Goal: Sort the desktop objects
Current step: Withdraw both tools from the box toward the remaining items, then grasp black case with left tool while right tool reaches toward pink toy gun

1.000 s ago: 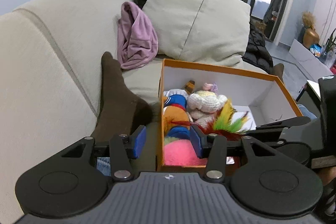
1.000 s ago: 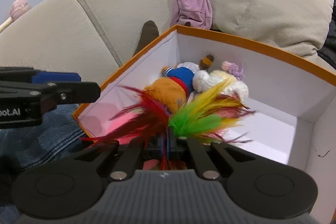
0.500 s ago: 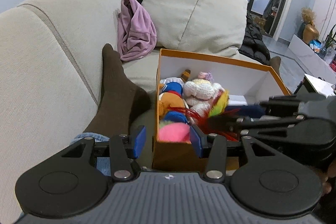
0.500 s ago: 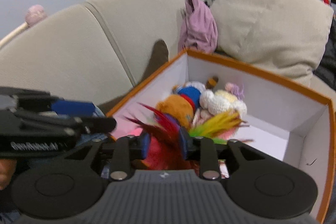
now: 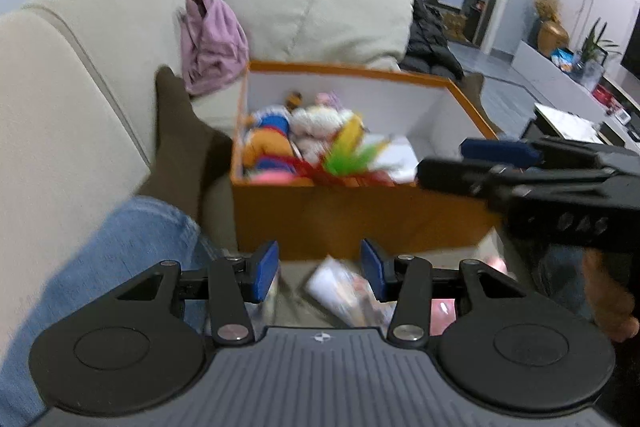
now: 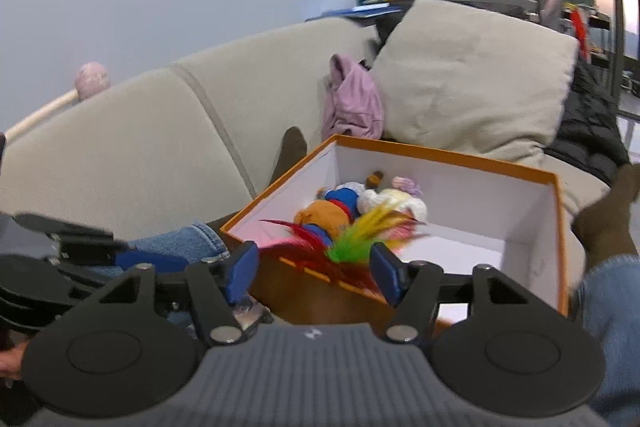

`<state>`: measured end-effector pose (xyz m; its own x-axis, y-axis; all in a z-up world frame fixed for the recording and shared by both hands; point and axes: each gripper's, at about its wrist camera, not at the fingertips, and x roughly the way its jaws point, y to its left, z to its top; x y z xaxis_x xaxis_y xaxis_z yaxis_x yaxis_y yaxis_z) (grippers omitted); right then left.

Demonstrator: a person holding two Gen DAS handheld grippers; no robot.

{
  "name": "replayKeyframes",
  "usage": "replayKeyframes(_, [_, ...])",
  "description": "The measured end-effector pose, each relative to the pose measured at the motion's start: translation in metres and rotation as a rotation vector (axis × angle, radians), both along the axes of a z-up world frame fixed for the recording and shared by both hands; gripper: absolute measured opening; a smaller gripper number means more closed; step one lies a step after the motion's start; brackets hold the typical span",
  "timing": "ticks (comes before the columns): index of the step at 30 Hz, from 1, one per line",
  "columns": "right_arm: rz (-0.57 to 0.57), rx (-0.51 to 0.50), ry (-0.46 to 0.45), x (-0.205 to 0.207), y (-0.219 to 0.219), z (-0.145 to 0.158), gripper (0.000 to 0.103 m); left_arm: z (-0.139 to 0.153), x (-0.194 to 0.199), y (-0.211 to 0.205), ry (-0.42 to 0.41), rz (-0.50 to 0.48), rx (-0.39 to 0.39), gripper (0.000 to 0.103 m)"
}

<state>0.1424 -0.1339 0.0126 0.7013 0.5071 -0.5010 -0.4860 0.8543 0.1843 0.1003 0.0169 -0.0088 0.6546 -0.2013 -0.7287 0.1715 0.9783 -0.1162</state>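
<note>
An orange box (image 5: 352,215) with white inner walls stands on the sofa; it also shows in the right wrist view (image 6: 558,227). Inside lie plush toys (image 5: 272,135) and a feather toy (image 5: 348,157) with red, green and yellow feathers, which leans at the front wall (image 6: 352,239). My left gripper (image 5: 318,269) is open and empty, in front of the box, above a blurred white and pink packet (image 5: 348,293). My right gripper (image 6: 314,273) is open and empty at the box's near wall; from the left wrist view it shows to the right of the box (image 5: 460,163).
A beige sofa back (image 5: 80,75) and cushion (image 5: 324,3) lie behind the box. A purple cloth (image 5: 210,39) hangs on the sofa. The person's legs in jeans (image 5: 132,247) and brown socks (image 5: 180,131) flank the box. A dark jacket (image 6: 588,123) lies at right.
My right gripper has opened and let go of the feather toy, which now lies in the box. Both grippers have pulled back from the box toward the person.
</note>
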Motion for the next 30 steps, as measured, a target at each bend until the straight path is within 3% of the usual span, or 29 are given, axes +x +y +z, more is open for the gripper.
replayKeyframes(7, [-0.045,-0.021,0.023,-0.033,-0.022,-0.016,0.067,-0.018,-0.018,-0.007,0.069,-0.028,-0.035,0.053])
replayKeyframes(16, [-0.135,-0.112,0.173,-0.040,-0.034,-0.058,0.066,-0.043,-0.035,-0.016,0.177,-0.082,-0.028,0.060])
replayKeyframes(24, [-0.180,-0.124,0.209,-0.041,-0.043,-0.067,0.066,-0.044,-0.041,0.002,0.180,-0.010,-0.047,0.063])
replayKeyframes(30, [-0.175,-0.115,0.234,-0.038,-0.044,-0.071,0.066,-0.046,-0.038,0.012,0.186,0.032,-0.003,0.064])
